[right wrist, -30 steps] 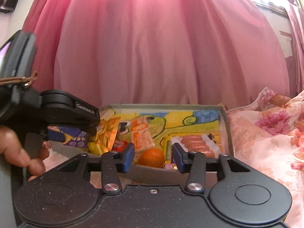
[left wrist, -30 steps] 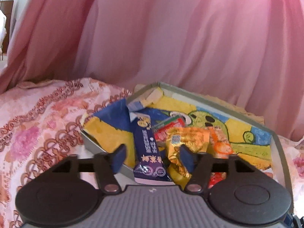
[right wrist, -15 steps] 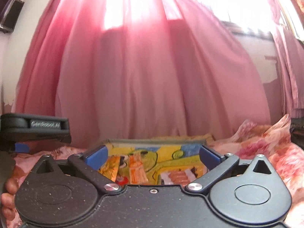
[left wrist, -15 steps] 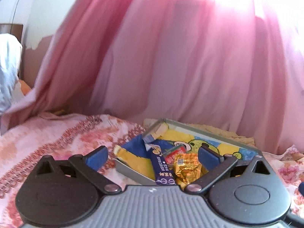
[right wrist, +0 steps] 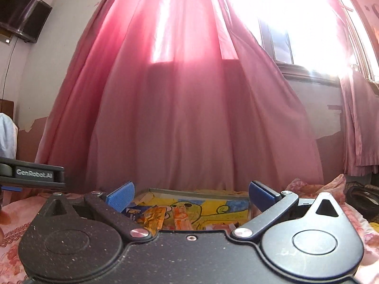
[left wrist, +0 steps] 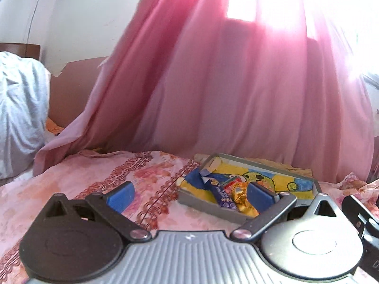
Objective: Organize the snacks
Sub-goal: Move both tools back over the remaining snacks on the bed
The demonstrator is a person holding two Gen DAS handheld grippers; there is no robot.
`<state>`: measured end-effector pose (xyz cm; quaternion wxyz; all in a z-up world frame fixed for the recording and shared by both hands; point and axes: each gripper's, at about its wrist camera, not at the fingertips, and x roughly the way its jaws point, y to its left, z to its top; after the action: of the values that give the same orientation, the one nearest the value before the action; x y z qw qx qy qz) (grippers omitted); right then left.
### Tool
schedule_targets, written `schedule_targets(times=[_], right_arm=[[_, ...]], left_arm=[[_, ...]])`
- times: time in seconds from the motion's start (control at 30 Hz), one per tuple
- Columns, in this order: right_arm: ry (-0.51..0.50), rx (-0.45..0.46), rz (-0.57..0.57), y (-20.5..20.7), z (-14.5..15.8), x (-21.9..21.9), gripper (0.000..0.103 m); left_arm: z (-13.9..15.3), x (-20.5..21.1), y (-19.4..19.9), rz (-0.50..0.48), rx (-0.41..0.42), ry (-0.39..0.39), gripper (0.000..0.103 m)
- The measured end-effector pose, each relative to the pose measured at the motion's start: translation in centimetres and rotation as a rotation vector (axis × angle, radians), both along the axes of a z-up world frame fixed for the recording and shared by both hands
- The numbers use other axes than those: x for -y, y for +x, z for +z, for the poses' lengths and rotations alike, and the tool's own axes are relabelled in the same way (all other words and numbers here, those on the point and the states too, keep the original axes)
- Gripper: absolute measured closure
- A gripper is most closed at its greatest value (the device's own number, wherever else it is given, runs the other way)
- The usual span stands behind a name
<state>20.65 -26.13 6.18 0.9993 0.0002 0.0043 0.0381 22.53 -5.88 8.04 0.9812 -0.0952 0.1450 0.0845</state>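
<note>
Lying on the floral bedspread, the grey tray is holding the snack packets. The left gripper and right gripper are hanging spread apart, empty. The pink curtain is hanging behind the tray.

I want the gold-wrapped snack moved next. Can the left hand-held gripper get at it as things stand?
Probably yes. The left hand-held gripper is open and the gold-wrapped snack lies on top near the tray front wall, nothing covering it.
</note>
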Motion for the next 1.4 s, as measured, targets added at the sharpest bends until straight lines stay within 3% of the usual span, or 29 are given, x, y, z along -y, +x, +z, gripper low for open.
schedule_targets(times=[0.3,0.6,0.97,1.2,1.4], right_arm=[[-0.040,-0.005,-0.012,-4.5,-1.0,-1.7,0.001],[-0.068,-0.041,0.005,-8.8,-2.2,-3.0,0.001],[-0.053,-0.208,0.046,-12.1,-4.0,-4.1,0.001],[-0.059,-0.330,0.079,-11.9,-5.3,-4.7,0.001],[-0.076,-0.414,0.087,-11.0,-6.2,-5.3,0.001]], left_arm=[[-1.7,-1.3,-5.2,0.006,-0.006,0.035,0.000],[-3.8,-2.4,-8.9,0.026,-0.044,0.022,0.000],[-6.4,-2.4,-12.5,0.006,-0.131,0.060,0.000],[-7.9,-2.5,-13.1,0.015,-0.219,0.112,0.000],[-8.4,-3.0,-13.0,0.041,-0.258,0.109,0.000]])
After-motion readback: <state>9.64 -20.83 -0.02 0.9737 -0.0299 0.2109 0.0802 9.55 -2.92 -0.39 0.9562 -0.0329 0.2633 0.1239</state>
